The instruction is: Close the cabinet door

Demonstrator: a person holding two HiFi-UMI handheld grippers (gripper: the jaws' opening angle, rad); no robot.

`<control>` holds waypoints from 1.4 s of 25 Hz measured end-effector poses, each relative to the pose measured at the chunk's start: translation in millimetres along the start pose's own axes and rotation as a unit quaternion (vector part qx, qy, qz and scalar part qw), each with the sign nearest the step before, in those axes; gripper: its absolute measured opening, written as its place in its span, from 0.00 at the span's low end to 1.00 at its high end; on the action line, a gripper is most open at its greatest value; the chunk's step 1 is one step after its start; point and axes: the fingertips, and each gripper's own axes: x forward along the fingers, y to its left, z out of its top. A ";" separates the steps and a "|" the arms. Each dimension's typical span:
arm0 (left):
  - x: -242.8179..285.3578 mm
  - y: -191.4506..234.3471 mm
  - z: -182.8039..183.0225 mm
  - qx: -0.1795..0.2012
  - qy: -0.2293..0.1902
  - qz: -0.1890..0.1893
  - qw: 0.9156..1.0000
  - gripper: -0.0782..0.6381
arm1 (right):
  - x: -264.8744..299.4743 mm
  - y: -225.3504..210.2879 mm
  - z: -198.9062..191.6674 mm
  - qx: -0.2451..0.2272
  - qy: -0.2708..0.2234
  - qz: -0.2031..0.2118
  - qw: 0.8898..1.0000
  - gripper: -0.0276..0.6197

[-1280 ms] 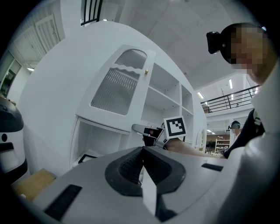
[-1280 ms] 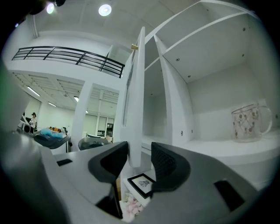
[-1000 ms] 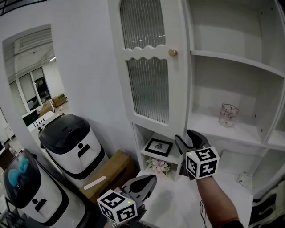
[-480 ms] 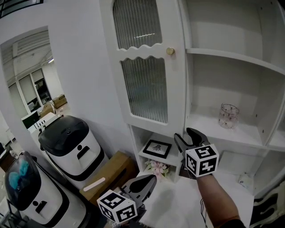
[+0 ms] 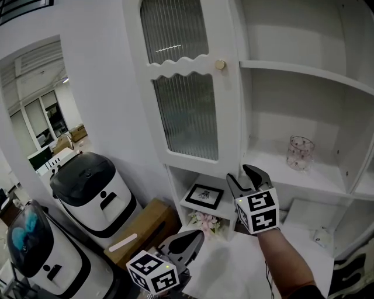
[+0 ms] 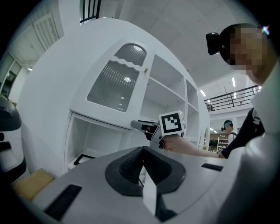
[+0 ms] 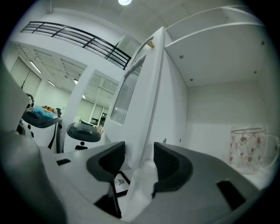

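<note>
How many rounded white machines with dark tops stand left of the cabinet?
2. One machine stands beside the cardboard box; the other machine is at the bottom-left corner, nearer the camera. More may lie beyond the frame.

Bright, even light fills the room. A ceiling lamp [image 7: 124,1] glares at twelve o'clock in the right gripper view; a glint sits on the door glass [image 5: 172,47]. Shadows under the shelves [image 5: 304,71] are soft. Both gripper views bulge, with dark rims.
</note>
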 end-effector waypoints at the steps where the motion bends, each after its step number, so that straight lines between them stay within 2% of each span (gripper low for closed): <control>1: 0.5 -0.1 0.3 0.000 -0.001 0.001 1.000 0.12 | 1.2 0.7 0.1 -0.005 0.003 -0.001 1.000 0.34; 11: 2.7 -11.4 1.7 0.001 -0.010 0.010 1.000 0.12 | 4.5 1.5 -0.7 -0.004 0.010 -0.014 1.000 0.28; 19: -8.7 -23.0 1.6 0.007 -0.012 0.041 0.999 0.12 | 2.3 1.4 0.0 0.001 -0.001 -0.004 1.000 0.27; 24: -25.7 -25.3 1.4 0.010 -0.017 0.065 0.998 0.12 | -2.3 -2.0 0.5 0.043 -0.017 0.012 0.999 0.22; 26: -35.2 -24.1 1.0 0.011 -0.018 0.073 0.997 0.12 | -6.7 -2.9 -0.3 0.068 -0.020 0.018 0.997 0.17; 29: -48.9 -25.1 3.4 0.010 -0.025 0.077 0.997 0.12 | -18.3 2.7 0.6 0.074 -0.024 0.025 0.997 0.07; 32: -65.7 -29.1 5.6 0.010 -0.029 0.074 0.997 0.12 | -35.7 20.3 4.9 0.082 -0.030 0.049 0.995 0.06; 35: -86.4 -31.5 6.5 0.010 -0.031 0.069 0.997 0.12 | -56.7 45.5 12.6 0.113 -0.037 0.081 0.990 0.06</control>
